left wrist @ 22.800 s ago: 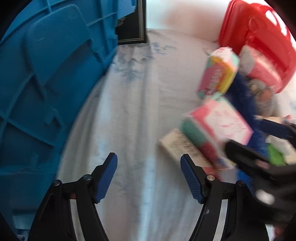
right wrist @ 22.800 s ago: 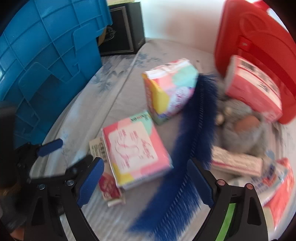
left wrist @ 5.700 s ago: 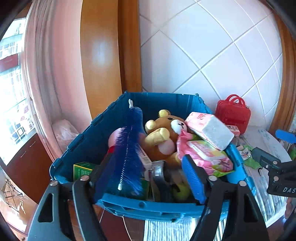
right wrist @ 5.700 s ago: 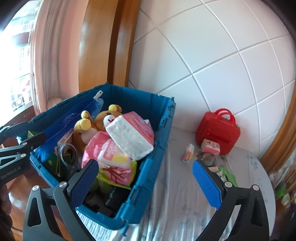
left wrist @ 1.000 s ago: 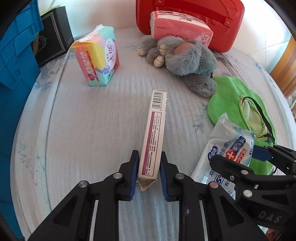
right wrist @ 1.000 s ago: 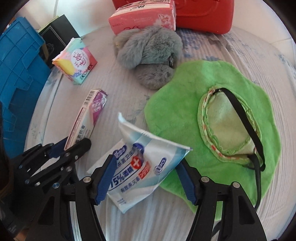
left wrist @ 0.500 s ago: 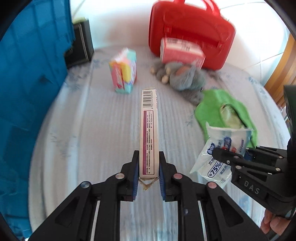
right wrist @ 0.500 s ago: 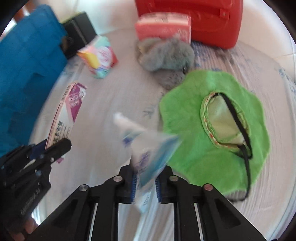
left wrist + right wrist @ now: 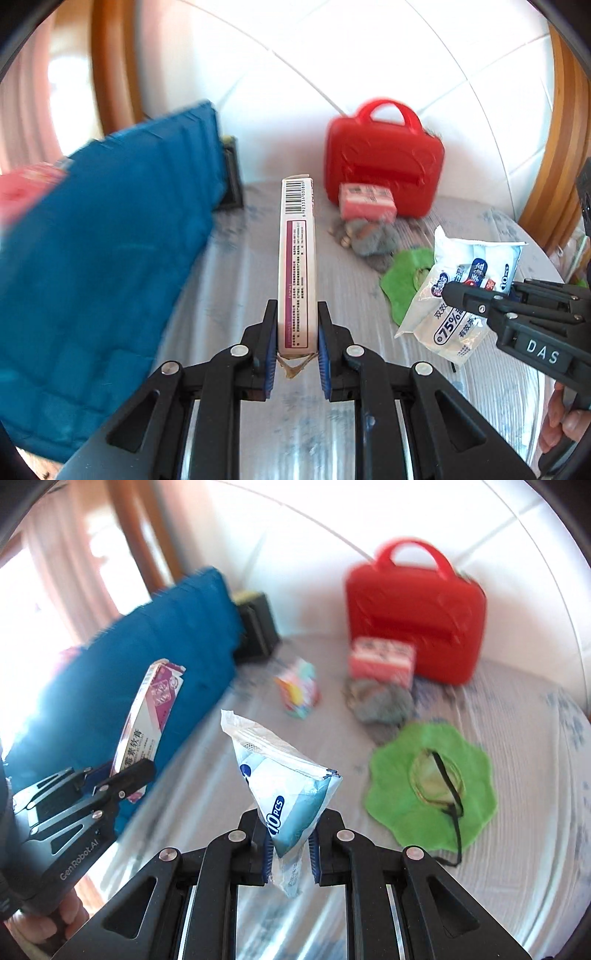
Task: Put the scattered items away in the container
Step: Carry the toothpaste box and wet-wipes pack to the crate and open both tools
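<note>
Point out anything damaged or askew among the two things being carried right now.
The long box in the left gripper has a torn, crumpled flap at its gripped end. The wipes pack in the right gripper is pinched at one corner, so it stands folded and creased. Nothing spilled.

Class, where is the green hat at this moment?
In the right wrist view, the green hat lies flat on the bed's right side, just in front of the grey plush toy.

A second earlier the ointment box (image 9: 297, 258) lay flat on the table (image 9: 236, 280) and the wipes pack (image 9: 286, 790) sat between open jaws. Since then the right gripper (image 9: 288, 849) clamped the pack, and both hands rose, lifting box and pack clear of the table, with the blue crate (image 9: 99, 258) now alongside.
</note>
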